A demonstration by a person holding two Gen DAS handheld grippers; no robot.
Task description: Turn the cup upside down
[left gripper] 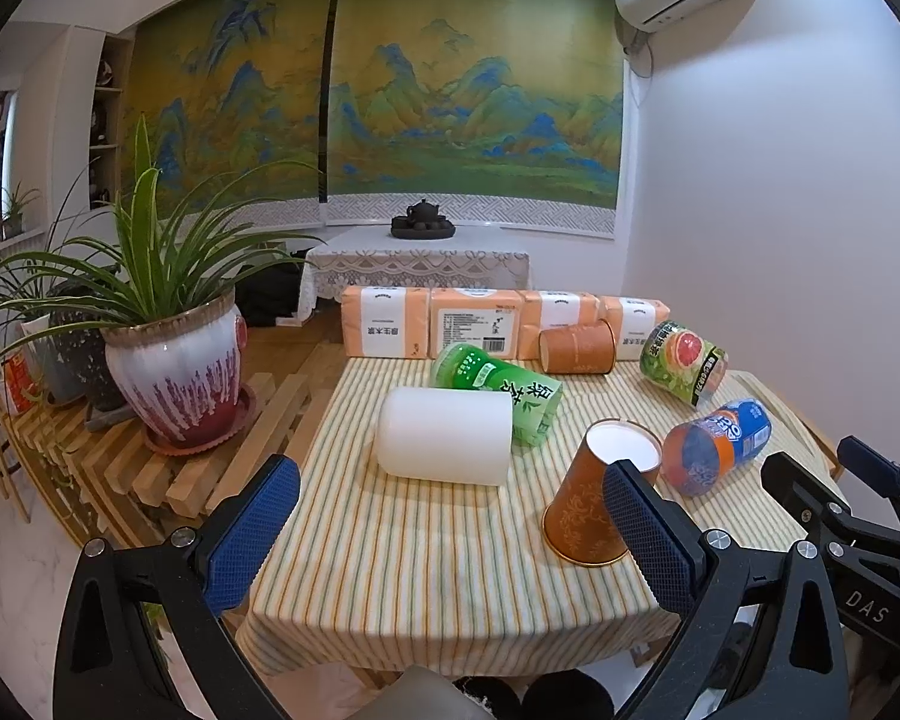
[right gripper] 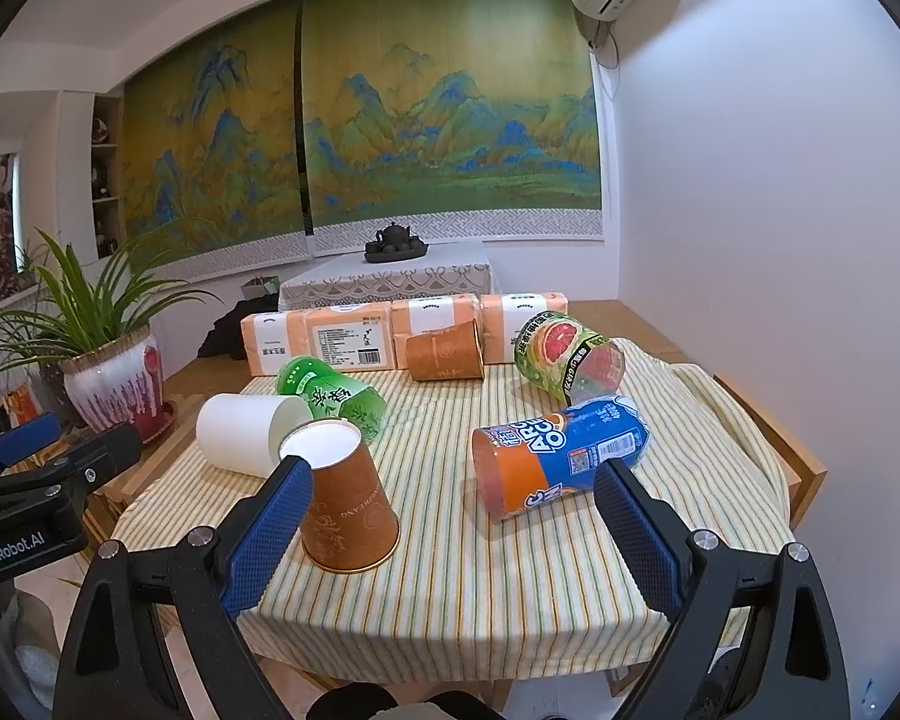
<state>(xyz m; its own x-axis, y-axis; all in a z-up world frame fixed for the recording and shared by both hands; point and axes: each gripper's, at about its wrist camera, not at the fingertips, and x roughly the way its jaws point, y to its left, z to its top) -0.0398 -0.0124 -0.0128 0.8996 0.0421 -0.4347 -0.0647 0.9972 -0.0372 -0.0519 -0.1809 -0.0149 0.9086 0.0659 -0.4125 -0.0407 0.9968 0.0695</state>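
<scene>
An orange paper cup [left gripper: 594,498] stands upside down, rim on the striped cloth, near the front of the table; it also shows in the right wrist view [right gripper: 345,504]. A white cup [left gripper: 444,435] lies on its side behind it. A second orange cup [left gripper: 576,348] lies on its side at the back. My left gripper [left gripper: 450,540] is open and empty, its right finger beside the upturned cup. My right gripper [right gripper: 450,528] is open and empty, its left finger close by the same cup.
A green cup [left gripper: 498,387], a grapefruit-print cup [left gripper: 681,360] and a blue and orange cup [left gripper: 717,444] lie on their sides. Tissue packs [left gripper: 474,321] line the back edge. A potted plant [left gripper: 174,360] stands on a slatted bench at left. A white wall is at right.
</scene>
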